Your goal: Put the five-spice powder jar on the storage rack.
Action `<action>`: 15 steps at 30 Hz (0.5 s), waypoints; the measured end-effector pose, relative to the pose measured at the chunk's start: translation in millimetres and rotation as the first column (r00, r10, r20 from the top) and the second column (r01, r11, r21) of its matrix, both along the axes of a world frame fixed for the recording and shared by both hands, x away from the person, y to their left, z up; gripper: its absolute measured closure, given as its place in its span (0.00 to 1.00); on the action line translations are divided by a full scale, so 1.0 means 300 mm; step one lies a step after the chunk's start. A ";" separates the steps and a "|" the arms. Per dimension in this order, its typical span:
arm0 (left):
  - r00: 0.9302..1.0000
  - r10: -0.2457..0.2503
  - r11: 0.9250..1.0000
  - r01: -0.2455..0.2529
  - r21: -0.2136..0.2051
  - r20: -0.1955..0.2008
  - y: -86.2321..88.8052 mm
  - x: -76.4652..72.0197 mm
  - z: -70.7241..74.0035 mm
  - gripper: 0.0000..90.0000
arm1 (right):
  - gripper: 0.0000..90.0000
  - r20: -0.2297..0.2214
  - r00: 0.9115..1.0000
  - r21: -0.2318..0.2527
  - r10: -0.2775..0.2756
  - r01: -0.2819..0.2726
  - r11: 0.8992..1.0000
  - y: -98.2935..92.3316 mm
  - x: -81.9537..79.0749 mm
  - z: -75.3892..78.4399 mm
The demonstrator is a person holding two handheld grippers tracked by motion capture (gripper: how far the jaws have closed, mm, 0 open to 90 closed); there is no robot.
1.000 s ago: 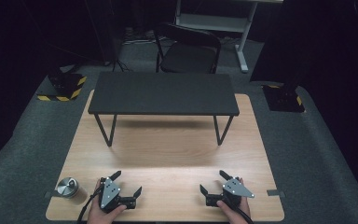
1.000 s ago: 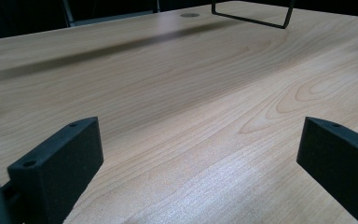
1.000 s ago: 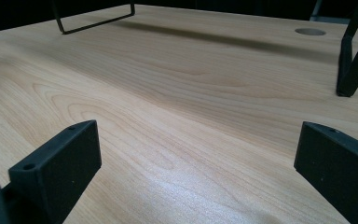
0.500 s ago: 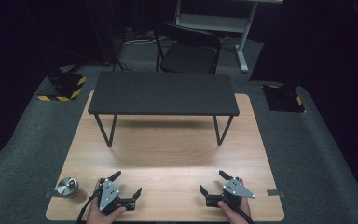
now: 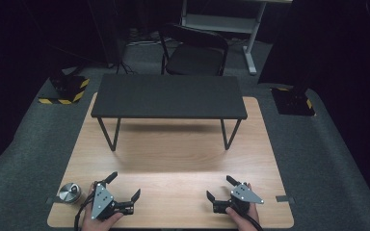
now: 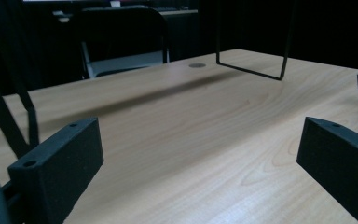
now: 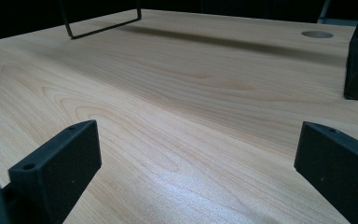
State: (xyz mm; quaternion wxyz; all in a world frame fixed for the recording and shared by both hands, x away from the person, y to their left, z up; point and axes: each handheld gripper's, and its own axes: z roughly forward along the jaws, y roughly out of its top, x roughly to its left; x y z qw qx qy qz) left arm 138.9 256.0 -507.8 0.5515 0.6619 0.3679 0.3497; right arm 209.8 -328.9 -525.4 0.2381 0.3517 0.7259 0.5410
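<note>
1. High view: a light wooden table [image 5: 173, 159] takes up the middle of the frame, and a black low bench [image 5: 168, 96] stands on its far half. At lower left the left gripper [image 5: 123, 186] rests on the table in a hand, its jaws spread wide with nothing between them. At lower right the right gripper [image 5: 220, 188] is held the same way, jaws wide and empty. A small round metal object [image 5: 70, 192] sits at the table's lower-left corner, just beside the left gripper. A black chair [image 5: 195, 50] stands beyond the table at top centre
2. Left gripper view: the jaws stand far apart over bare wood; a thin bench leg [image 6: 251, 42] shows at upper right, the chair at upper left
3. Right gripper view: the jaws stand wide over bare wood; a round hole [image 7: 317, 34] lies in the tabletop at upper right
</note>
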 end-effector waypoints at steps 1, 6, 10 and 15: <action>1.000 0.007 1.000 -0.007 -0.006 0.006 0.009 -0.004 0.008 0.01 | 0.00 0.000 1.000 0.000 -0.001 0.001 1.000 0.001 -0.001 0.000; 0.999 0.026 1.000 -0.026 -0.002 0.019 0.034 -0.018 0.028 0.01 | 0.00 0.001 1.000 0.002 -0.004 0.004 1.000 0.001 -0.002 -0.001; 0.997 0.065 0.998 -0.064 -0.022 0.044 0.058 -0.048 0.042 0.01 | 0.00 0.003 1.000 0.001 -0.005 0.005 1.000 0.001 -0.004 -0.001; 0.992 0.112 0.994 -0.111 -0.022 0.057 0.117 -0.090 0.063 0.01 | 0.00 0.003 1.000 0.000 -0.005 0.005 1.000 0.001 -0.004 -0.001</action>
